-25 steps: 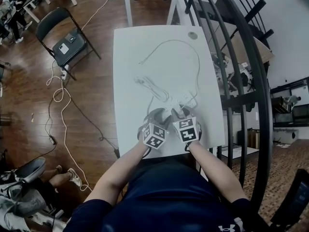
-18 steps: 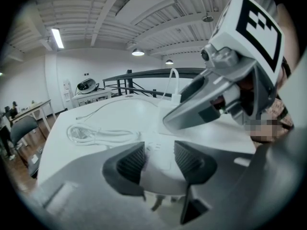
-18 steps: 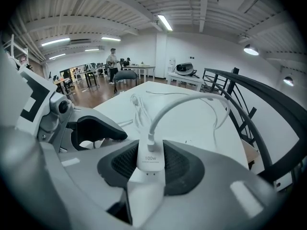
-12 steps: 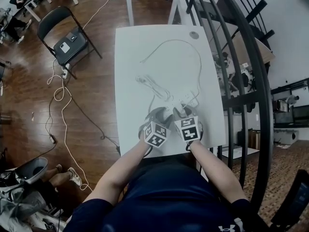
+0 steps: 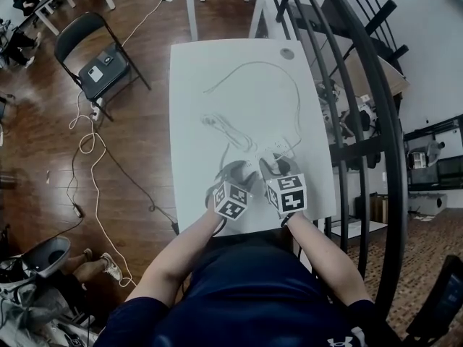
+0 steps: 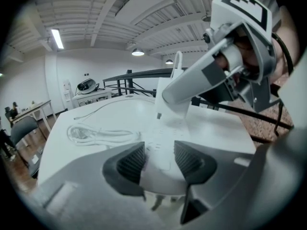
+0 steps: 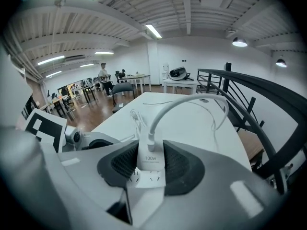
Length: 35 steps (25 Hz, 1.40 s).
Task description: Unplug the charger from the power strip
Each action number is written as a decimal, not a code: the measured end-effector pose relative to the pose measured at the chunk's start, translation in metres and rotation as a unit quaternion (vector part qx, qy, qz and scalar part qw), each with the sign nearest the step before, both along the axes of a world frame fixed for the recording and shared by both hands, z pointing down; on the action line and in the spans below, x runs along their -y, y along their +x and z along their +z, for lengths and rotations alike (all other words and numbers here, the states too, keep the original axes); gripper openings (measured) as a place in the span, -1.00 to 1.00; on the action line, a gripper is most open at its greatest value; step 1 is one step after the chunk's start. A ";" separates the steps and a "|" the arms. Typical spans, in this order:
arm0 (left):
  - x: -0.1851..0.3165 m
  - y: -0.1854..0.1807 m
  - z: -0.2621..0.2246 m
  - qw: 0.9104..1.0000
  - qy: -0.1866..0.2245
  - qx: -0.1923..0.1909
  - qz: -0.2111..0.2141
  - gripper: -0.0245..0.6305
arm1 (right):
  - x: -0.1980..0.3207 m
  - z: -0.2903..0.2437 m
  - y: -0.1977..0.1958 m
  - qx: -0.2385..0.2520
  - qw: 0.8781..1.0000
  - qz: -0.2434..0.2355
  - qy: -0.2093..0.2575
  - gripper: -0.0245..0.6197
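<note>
The left hand-held gripper (image 6: 158,159) clamps the long white plastic power strip (image 6: 163,133); the right hand-held gripper (image 7: 151,165) pinches the white boxy charger (image 7: 149,153) at the strip's sockets.

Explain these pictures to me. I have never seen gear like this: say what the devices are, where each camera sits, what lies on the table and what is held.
No robot here: a person holds a hand-worked two-jaw gripper in each hand. The top-down picture comes from a camera on the person's head; it shows the left gripper and right gripper over a white table. The patterned cubes belong to the grippers. The other two pictures come from cameras riding on each gripper, looking along its jaws. On the table lie a white power strip, a coiled cable and the charger's cable. The left gripper clamps the power strip; the right gripper clamps the white charger. Whether its plug is fully out I cannot tell.
</note>
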State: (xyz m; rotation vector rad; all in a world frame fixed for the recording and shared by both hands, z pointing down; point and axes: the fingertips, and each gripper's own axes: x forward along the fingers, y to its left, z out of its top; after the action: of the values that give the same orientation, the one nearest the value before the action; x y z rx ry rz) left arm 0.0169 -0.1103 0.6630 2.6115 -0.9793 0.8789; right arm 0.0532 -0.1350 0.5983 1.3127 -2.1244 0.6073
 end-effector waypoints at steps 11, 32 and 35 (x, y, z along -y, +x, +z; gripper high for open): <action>-0.009 -0.020 -0.040 0.999 0.015 -0.029 -0.033 -0.33 | -0.016 -0.034 0.029 0.173 0.982 0.068 -0.035 -0.48; -0.060 -0.049 -0.076 0.980 -0.100 -0.143 -0.099 -0.46 | -0.066 -0.024 0.118 0.392 0.886 0.233 -0.089 -0.48; -0.062 -0.043 -0.077 0.980 -0.100 -0.141 -0.095 -0.46 | -0.071 -0.014 0.122 0.386 0.888 0.233 -0.093 -0.48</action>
State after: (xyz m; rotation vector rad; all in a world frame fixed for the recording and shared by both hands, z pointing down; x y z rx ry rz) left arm -0.0262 -0.0478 0.5863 2.3445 -0.9842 0.5153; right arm 0.1751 -0.0643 0.5846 1.6574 -2.2182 1.7347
